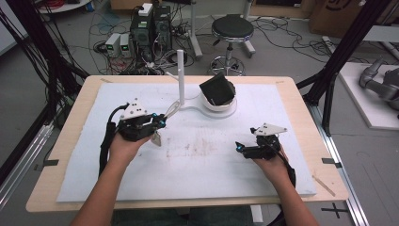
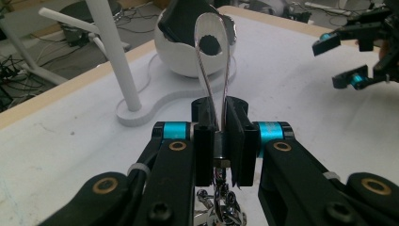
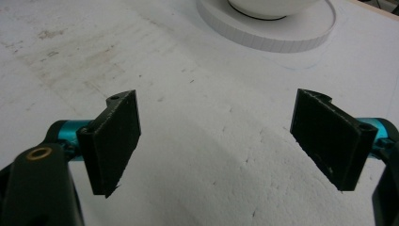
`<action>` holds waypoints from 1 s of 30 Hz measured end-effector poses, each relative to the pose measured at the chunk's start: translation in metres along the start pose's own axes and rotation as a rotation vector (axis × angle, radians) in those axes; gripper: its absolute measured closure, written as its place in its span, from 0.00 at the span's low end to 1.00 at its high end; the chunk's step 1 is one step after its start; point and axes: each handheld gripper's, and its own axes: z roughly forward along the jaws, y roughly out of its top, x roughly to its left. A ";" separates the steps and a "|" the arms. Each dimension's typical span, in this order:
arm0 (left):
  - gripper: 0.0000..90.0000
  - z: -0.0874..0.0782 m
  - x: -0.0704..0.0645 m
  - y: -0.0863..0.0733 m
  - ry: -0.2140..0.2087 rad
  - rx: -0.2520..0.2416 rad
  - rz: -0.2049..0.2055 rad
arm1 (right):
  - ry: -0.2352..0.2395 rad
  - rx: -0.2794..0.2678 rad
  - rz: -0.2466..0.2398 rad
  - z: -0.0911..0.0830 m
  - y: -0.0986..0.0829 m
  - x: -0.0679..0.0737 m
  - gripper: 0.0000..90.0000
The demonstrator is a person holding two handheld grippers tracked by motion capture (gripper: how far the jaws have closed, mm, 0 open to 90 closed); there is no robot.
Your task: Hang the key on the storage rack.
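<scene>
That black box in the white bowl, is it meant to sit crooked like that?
It does look odd: the black box sits tilted in the white bowl, one corner up, overhanging the rim. Also, the white mat has a faint reddish stain mid-table.

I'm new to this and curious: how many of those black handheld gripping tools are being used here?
2. The left black handheld gripper is near the white stand, shut on a shiny metal loop; the right black handheld gripper hovers open over the white foam mat.

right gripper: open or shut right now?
Open. In the right gripper view, the right gripper has its two black pads wide apart, with bare white mat between them and nothing held.
</scene>
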 end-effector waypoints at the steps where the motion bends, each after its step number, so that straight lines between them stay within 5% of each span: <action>1: 0.91 0.001 0.002 0.003 0.008 0.002 0.000 | 0.000 0.001 -0.003 0.000 0.000 0.000 0.19; 14: 0.91 -0.002 0.025 0.050 0.103 -0.045 0.002 | 0.002 -0.002 -0.002 0.000 0.000 0.001 0.19; 23: 0.91 0.013 0.033 0.085 0.164 -0.012 0.053 | 0.006 0.000 -0.005 0.000 -0.001 0.002 0.19; 30: 0.91 0.029 0.036 0.094 0.183 0.016 0.062 | 0.008 -0.003 0.003 0.000 -0.002 0.001 0.19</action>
